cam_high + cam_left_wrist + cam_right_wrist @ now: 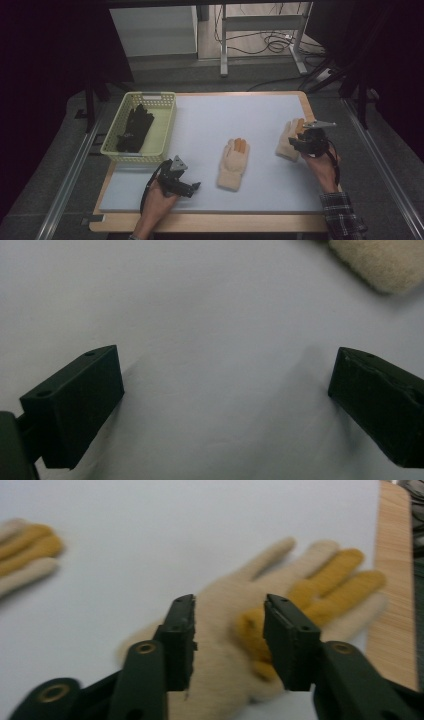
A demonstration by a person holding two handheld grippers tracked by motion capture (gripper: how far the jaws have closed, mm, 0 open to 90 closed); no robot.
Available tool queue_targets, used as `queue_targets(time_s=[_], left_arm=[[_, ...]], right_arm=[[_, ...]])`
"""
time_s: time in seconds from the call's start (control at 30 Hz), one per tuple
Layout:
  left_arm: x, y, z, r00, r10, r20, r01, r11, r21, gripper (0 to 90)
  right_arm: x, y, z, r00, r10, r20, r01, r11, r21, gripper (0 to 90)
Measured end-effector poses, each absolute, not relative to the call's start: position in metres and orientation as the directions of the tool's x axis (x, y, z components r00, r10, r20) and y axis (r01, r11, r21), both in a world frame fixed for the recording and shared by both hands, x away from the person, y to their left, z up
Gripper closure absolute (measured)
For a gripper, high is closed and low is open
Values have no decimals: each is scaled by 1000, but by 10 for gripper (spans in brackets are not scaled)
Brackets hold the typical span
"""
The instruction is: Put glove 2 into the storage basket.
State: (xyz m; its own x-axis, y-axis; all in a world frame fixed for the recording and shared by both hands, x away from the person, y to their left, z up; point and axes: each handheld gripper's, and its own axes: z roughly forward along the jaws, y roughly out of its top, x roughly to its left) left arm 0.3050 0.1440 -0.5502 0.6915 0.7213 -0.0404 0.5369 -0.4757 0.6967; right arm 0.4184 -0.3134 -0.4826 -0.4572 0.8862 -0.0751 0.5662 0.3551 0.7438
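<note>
A basket [162,127] sits at the mat's [240,115] far left corner with dark gloves [134,129] in it. 1 glove [233,164] lies mid-mat, a 2nd glove [288,139] to its right near the mat's right edge, the 2 apart.

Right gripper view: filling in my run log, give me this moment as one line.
right gripper: open, over cream glove | left gripper: open, empty, over mat | second glove: mid-mat | basket: black gloves
</note>
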Motion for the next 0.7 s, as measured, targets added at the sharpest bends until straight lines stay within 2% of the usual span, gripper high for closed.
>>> queue_targets(time_s=[0.2,0.37,0.47,0.57,0.7], left_arm=[[305,144,-550,691,721,-40,537,-476,697,14],[305,144,-550,691,721,-40,537,-476,697,13],[305,144,-550,691,721,-41,537,-475,697,13],[305,144,-550,691,721,-40,537,-475,697,13],[305,144,-550,692,721,-40,537,-476,697,13]], right_arm=[[432,-326,-499,-427,902,-64,599,336,727,366],[441,-331,-513,-418,907,-52,608,322,726,340],[444,-333,-519,-417,908,-38,607,309,732,366],[444,-336,-518,-410,912,-18,611,289,737,499],[441,-334,-516,-404,914,-23,617,291,731,571]])
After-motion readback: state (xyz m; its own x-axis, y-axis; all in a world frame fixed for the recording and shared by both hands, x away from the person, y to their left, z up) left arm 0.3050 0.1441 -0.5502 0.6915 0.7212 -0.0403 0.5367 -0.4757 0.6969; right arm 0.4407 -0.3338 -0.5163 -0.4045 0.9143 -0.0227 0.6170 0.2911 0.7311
